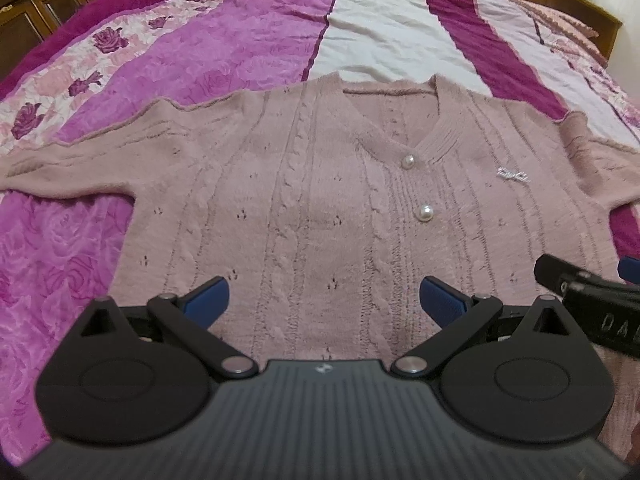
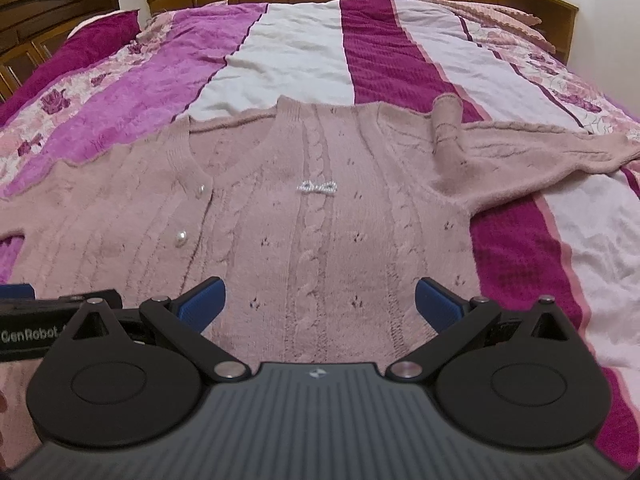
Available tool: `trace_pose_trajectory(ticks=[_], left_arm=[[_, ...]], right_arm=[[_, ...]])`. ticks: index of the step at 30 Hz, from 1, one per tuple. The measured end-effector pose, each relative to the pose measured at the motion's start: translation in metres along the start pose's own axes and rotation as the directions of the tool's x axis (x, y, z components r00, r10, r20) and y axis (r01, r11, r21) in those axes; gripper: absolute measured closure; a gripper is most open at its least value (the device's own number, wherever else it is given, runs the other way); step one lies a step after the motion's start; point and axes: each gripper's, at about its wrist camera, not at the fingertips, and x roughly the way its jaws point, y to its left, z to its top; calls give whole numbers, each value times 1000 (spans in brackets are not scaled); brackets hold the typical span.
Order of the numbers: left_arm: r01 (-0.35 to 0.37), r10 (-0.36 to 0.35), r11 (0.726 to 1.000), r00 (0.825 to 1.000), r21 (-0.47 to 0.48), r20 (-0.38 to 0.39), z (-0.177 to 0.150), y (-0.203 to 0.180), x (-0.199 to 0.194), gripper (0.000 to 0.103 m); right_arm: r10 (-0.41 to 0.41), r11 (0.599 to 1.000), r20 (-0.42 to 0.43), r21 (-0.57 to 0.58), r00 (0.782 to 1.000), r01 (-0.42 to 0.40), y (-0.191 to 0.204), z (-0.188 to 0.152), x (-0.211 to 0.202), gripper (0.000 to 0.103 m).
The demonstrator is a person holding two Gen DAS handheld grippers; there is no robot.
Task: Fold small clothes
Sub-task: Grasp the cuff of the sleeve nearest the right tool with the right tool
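Both left tongs and right tongs gape wide, empty, over the pink cable-knit cardigan; its bunched right sleeve could fold crooked.

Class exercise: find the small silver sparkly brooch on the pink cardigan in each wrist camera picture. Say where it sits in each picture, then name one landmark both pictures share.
Left wrist view: the brooch sits right of centre, to the right of the button band.
Right wrist view: the brooch sits near the middle, on a cable-knit column.
Shared landmark: the lower pearl button, left of the brooch in both views.
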Motion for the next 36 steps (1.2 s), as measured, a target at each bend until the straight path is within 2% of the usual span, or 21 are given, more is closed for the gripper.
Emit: trace_pose_trajectory(ticks=[5, 8, 11, 16, 19, 24, 29, 33, 36], left_arm=[[0, 0, 1000, 1000, 1, 9, 7, 1, -5, 0], [-7, 7, 1000, 1000, 2, 4, 12, 1, -2, 0], [-14, 14, 1000, 1000, 5, -14, 16, -1, 6, 0], [-21, 21, 1000, 998, 4, -52, 21, -7, 22, 0], [-33, 34, 999, 998, 18, -57, 23, -12, 29, 0], [-50, 52, 998, 996, 28, -75, 25, -18, 43, 0], [-41, 44, 999, 995, 32, -93, 24, -26, 57, 0], [-37, 39, 999, 995, 26, -90, 24, -30, 63, 0], [-37, 38, 999, 995, 21, -93, 23, -32, 67, 0]], right_arm=[[50, 997, -14, 60, 999, -49, -23, 18, -4, 0], [54, 995, -15, 85, 998, -53, -45, 30, 1, 0], [73, 992, -1, 103, 997, -73, -74, 45, 6, 0], [96, 970, 5, 225, 995, -95, -134, 65, 22, 0], [85, 952, 5, 296, 996, -82, -170, 74, 35, 0], [8, 932, 31, 363, 999, -19, -227, 81, 55, 0], [10, 859, 33, 511, 999, -25, -283, 76, 75, 0], [-34, 860, 30, 510, 999, 14, -305, 74, 88, 0], [-31, 855, 30, 519, 999, 10, -314, 76, 101, 0]])
